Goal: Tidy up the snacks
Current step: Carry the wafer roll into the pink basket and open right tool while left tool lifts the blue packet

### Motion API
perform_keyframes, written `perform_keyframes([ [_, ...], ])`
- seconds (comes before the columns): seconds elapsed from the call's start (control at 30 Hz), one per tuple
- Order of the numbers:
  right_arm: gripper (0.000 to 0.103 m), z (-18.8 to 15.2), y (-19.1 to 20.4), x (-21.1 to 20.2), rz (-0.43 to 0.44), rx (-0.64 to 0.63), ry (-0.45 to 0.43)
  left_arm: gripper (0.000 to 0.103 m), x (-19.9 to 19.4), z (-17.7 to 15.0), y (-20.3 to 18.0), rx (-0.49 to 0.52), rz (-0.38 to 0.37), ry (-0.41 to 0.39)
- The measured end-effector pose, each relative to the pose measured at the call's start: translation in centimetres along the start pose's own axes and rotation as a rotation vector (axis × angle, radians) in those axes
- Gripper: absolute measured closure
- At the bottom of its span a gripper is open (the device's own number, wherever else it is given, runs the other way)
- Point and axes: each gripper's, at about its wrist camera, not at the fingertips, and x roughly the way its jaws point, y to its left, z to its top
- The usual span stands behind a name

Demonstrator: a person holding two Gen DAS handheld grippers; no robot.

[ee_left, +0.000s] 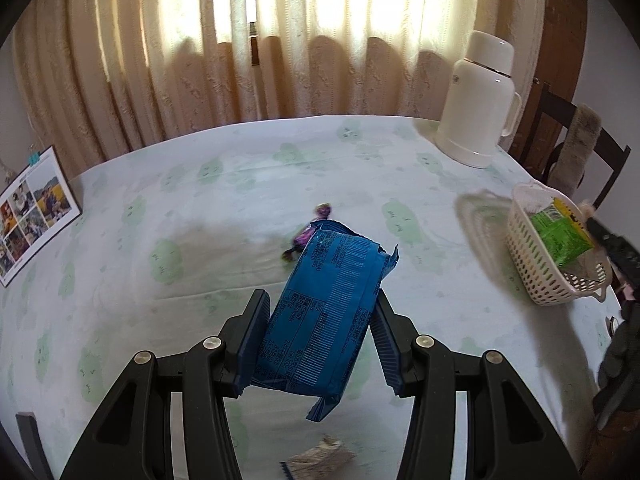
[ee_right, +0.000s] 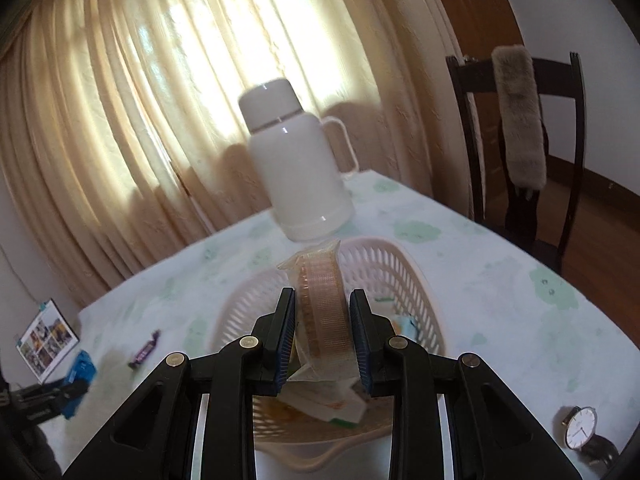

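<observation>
Step in hand, as judged: two snacks carried to the perforated basket (ee_right: 404, 276), right one first. Best to lower the clear-wrapped biscuit stack (ee_right: 324, 312) until low inside the rim before letting go; packets already heaped inside, so release to a bare spot. Bring the blue packet (ee_left: 320, 316) across toward the right edge of frame afterwards, keeping clear of the white thermos jug (ee_left: 476, 100).

Right gripper (ee_right: 322, 344): closed partway, pads pressed on both sides of the biscuit stack, held upright above the basket at frame centre.

Left gripper (ee_left: 318, 340): closed on the blue packet at lower centre, packet tilted, lifted off the tablecloth (ee_left: 160, 200), ends loose.

Purple wrapped candy (ee_left: 308, 232) on the cloth just behind the packet, untouched. Another wrapper (ee_left: 320, 460) at bottom edge, kind unclear. Wristwatch (ee_right: 580, 432) lower right.
</observation>
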Motion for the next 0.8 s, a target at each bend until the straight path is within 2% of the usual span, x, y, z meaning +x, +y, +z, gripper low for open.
perform_keyframes([
  [0.1, 0.072, -0.6, -0.6, 1.0, 0.001, 0.004, 0.038, 0.056, -0.1, 0.4, -1.2, 0.023, -0.002, -0.005],
  [0.23, 0.072, -0.6, -1.2, 0.8, 0.029, 0.023, 0.024, 0.056, -0.3, 1.1, -2.9, 0.051, -0.018, -0.009],
  [0.43, 0.065, -0.1, -2.3, -0.6, 0.048, 0.069, -0.051, 0.056, -0.3, 2.1, -6.0, 0.103, -0.051, -0.016],
  [0.8, 0.064, 0.1, -2.7, -2.6, 0.018, 0.098, -0.149, 0.056, 0.4, 3.8, -11.9, 0.182, -0.137, -0.012],
])
